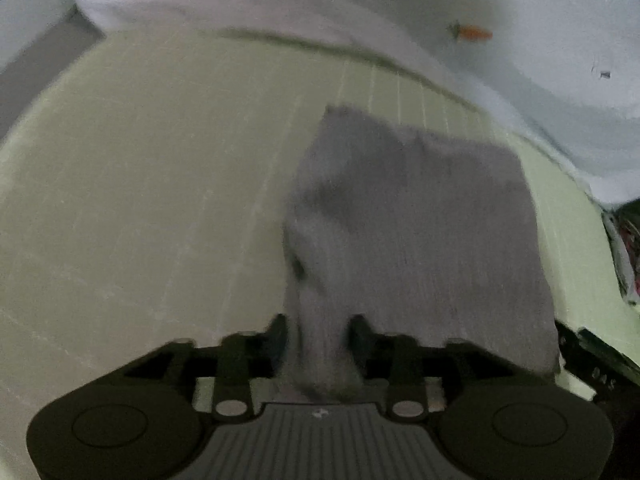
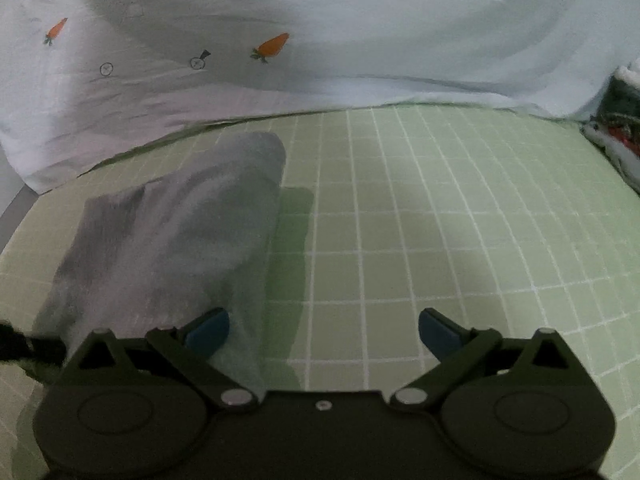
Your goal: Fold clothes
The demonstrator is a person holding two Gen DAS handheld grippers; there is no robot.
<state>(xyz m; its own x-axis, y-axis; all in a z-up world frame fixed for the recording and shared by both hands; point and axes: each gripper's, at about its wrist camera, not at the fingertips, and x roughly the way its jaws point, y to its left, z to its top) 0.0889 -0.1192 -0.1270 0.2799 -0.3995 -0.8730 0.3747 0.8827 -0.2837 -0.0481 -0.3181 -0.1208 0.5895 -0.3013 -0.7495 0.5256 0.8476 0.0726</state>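
A grey knitted cloth lies folded on a pale green grid mat. In the left wrist view my left gripper has its jaws apart, and a bunched corner of the cloth stands loose between the black fingers. In the right wrist view the same grey cloth lies at the left, one end rolled over. My right gripper stands wide open just right of it. Its left blue pad rests over the cloth's near edge, and only bare mat lies under the gap.
A white sheet printed with carrots is heaped along the far edge of the mat, also visible as the white sheet. A dark patterned item sits at the right edge. Part of a dark tool pokes in at the left.
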